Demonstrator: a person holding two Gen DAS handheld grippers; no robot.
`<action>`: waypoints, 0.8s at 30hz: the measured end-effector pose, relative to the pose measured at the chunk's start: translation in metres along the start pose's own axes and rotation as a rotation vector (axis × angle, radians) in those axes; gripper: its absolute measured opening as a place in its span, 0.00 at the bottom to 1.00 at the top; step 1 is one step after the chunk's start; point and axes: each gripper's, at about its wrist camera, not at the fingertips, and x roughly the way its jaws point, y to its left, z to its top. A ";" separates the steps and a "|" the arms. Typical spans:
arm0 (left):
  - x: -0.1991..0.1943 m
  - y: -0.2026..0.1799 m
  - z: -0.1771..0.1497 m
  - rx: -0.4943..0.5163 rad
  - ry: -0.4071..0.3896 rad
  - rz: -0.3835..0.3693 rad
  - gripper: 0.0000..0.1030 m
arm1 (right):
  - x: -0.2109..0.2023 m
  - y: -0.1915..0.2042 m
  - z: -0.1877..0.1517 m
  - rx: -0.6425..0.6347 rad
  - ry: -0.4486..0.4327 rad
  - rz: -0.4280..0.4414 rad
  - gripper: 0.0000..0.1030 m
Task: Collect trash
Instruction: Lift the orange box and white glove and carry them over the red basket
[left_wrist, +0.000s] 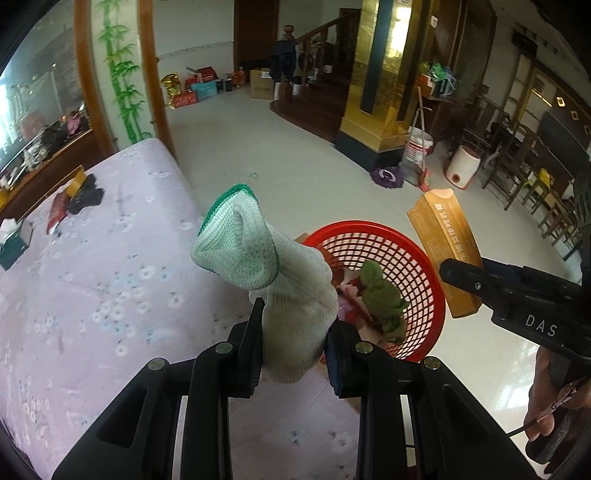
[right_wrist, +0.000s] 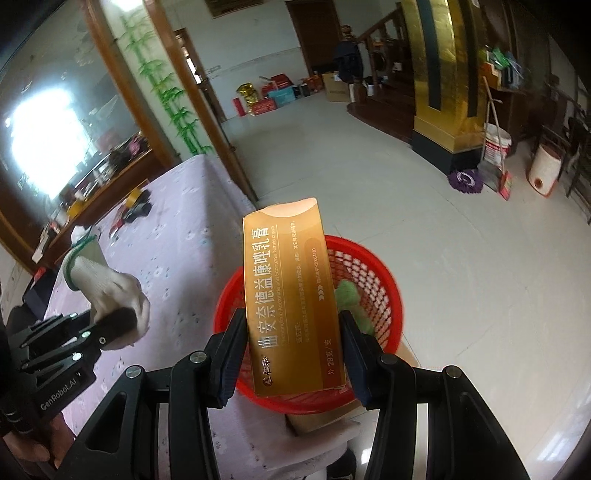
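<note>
My left gripper (left_wrist: 295, 332) is shut on a white knit glove with a green cuff (left_wrist: 258, 258), held up above the edge of the pink flowered bed. My right gripper (right_wrist: 295, 350) is shut on a flat gold medicine box (right_wrist: 291, 295) and holds it over the red mesh basket (right_wrist: 384, 295). The basket (left_wrist: 417, 266) holds a green cloth (left_wrist: 380, 295) and other scraps. The box (left_wrist: 447, 247) also shows in the left wrist view, and the glove (right_wrist: 103, 280) in the right wrist view.
The bed (left_wrist: 92, 277) carries a tissue box (left_wrist: 14, 240), dark items and a red packet (left_wrist: 59, 210) at its far end. On the tiled floor beyond stand a purple mop head (left_wrist: 386, 175), a white bucket (left_wrist: 417, 147), a gold pillar and wooden chairs.
</note>
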 end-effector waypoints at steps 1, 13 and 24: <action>0.004 -0.005 0.002 0.009 0.004 -0.005 0.26 | 0.001 -0.004 0.001 0.007 0.001 0.000 0.51; 0.044 -0.037 0.010 0.063 0.049 -0.015 0.26 | 0.018 -0.034 0.007 0.065 0.043 0.014 0.51; 0.063 -0.053 0.008 0.120 0.048 0.015 0.26 | 0.037 -0.041 0.018 0.078 0.079 0.037 0.51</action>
